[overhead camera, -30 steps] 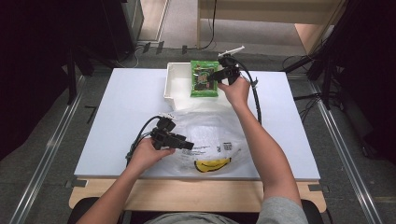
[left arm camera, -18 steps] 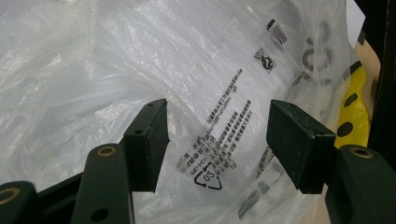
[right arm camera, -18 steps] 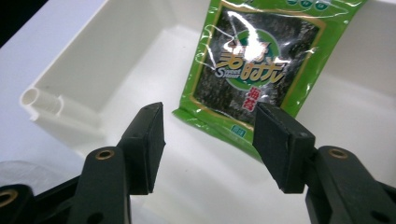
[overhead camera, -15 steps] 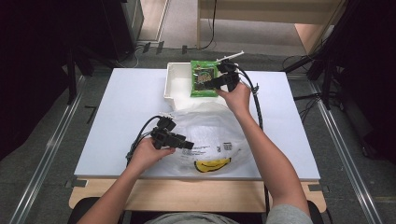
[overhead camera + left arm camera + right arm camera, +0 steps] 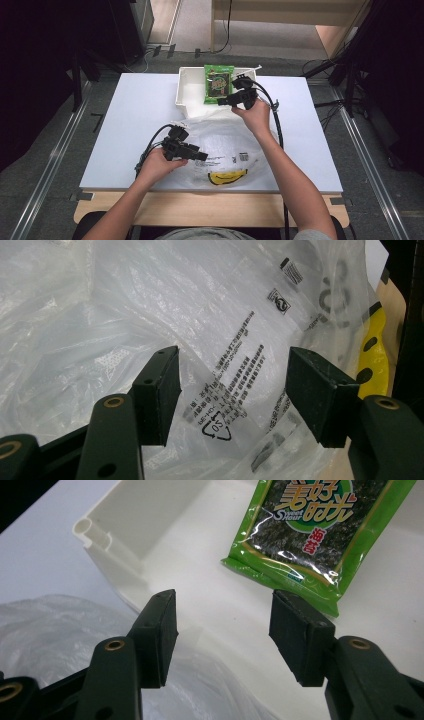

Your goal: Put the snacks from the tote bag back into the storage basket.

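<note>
A green seaweed snack packet (image 5: 218, 82) lies in a white tray (image 5: 189, 95) at the table's far side. My right gripper (image 5: 223, 101) hovers at the tray's near edge, pointing left, open and with nothing between its jaws. In the right gripper view that gripper (image 5: 222, 617) hangs above the tray floor (image 5: 165, 545), just short of the packet (image 5: 310, 530). A clear plastic bag (image 5: 227, 137) with a yellow smile print (image 5: 227, 176) is spread on the table's near half. My left gripper (image 5: 201, 155) rests over its left part, open. In the left gripper view the gripper (image 5: 232, 375) frames the bag's printed film (image 5: 150, 305).
The white table (image 5: 135, 115) has bare surface to the left of the tray and bag, and on the right beyond my forearm. Cables trail from both grippers. A crumpled edge of the bag (image 5: 50, 630) lies just before the tray's near wall.
My right gripper has drawn back from over the packet toward the tray's near edge and turned to point left. The left gripper and bag have stayed put.
</note>
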Demonstrator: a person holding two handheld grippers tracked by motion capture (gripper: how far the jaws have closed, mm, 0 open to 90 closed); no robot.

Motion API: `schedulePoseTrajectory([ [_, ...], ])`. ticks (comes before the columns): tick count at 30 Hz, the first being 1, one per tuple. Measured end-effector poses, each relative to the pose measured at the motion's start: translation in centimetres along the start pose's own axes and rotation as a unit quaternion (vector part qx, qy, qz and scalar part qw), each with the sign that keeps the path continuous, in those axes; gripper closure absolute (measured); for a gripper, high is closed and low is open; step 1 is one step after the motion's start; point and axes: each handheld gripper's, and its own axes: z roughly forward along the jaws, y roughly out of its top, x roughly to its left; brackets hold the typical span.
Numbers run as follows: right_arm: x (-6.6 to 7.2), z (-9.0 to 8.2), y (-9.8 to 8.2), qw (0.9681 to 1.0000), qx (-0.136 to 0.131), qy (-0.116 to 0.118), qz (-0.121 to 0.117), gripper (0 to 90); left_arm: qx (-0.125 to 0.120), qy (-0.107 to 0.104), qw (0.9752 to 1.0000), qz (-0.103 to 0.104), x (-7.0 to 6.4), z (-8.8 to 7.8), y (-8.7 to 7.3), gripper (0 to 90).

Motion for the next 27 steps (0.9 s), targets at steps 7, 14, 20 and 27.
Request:
schedulePoseTrajectory([
  [7,0.6,-1.1,-1.1,0.9999,-0.007,0.011,-0.010,45.6,0.002,0.000,1.0000,0.001,0.0,0.0,0.0,39.9],
  [14,1.5,-1.8,-2.6,0.9995,-0.006,0.025,-0.018,45.4,0.001,0.001,1.0000,0.000,0.0,0.0,0.0,39.8],
  [20,2.3,-2.8,-4.0,0.9990,-0.008,0.036,-0.024,44.8,-0.002,0.002,1.0000,-0.002,0.1,-0.2,0.0,39.8],
  [27,3.1,-3.6,-5.6,0.9986,-0.006,0.041,-0.033,44.5,-0.003,0.002,1.0000,-0.002,0.0,-0.3,0.0,39.8],
])
